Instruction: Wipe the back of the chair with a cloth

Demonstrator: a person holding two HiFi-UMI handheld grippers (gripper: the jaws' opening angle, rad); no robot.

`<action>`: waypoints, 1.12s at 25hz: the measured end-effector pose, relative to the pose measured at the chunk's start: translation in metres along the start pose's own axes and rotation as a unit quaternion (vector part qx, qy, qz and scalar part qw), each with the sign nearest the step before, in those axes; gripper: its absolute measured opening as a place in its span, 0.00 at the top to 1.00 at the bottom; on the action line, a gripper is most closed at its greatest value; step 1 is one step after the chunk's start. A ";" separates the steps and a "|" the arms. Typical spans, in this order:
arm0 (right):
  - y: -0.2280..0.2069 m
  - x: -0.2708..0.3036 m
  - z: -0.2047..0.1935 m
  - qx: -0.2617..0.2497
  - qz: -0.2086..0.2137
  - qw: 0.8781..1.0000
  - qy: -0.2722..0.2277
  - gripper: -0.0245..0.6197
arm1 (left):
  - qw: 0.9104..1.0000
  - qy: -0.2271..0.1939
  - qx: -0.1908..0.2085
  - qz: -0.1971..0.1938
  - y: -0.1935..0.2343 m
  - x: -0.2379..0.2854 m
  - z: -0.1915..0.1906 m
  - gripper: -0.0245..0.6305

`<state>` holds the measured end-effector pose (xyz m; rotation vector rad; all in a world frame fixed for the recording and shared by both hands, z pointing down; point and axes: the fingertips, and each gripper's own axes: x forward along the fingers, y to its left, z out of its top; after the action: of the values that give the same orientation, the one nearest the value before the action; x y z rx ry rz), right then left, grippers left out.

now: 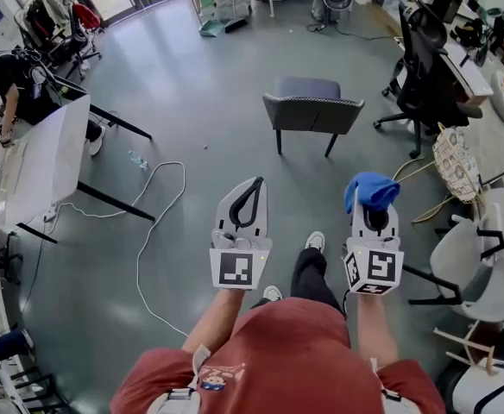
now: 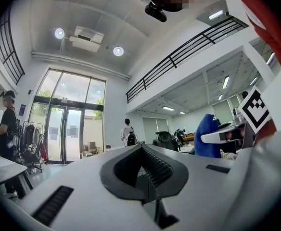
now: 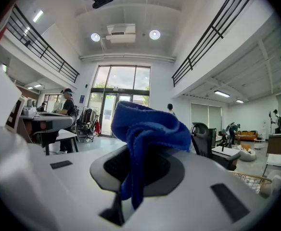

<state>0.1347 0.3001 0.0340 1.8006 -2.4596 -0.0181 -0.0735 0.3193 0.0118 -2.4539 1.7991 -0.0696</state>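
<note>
We carry: bunched blue terry cloth (image 1: pixel 371 190) clenched in right gripper (image 1: pixel 374 214), left gripper (image 1: pixel 254 190) closed empty; grey upholstered armchair (image 1: pixel 312 110) stands far ahead, so we should approach first, then press the cloth flat.

I hold both grippers out ahead of my chest, jaws aimed toward 12 o'clock. The left gripper (image 1: pixel 257 185) sits just below the middle of the head view, leaning slightly toward 1 o'clock, its jaws closed tip to tip with nothing between them. The right gripper (image 1: pixel 373 203) is at about 4 o'clock, level with the left one, its jaws clamped on a blue cloth (image 1: pixel 371 190) that bunches over the tips. The left forearm (image 1: pixel 217 322) and right forearm (image 1: pixel 371 330) reach up from 6 o'clock, roughly parallel
</note>
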 end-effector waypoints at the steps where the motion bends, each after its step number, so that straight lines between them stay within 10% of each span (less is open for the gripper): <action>1: -0.005 0.009 -0.002 0.002 0.000 1.000 0.001 0.87 | 1.000 0.001 -0.001 -0.001 -0.001 0.011 -0.001 0.95; 18: -0.148 0.186 -0.033 0.017 0.023 0.999 0.037 0.87 | 1.000 0.016 0.021 0.003 -0.034 0.242 -0.008 0.95; 28: -0.151 0.259 -0.109 -0.005 0.033 0.994 0.102 0.87 | 0.999 0.018 0.034 -0.022 -0.028 0.306 -0.075 0.95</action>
<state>0.2098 0.0129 0.1507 1.6282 -2.3690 0.1503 0.0380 0.0319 0.0832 -2.4599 1.7274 -0.1781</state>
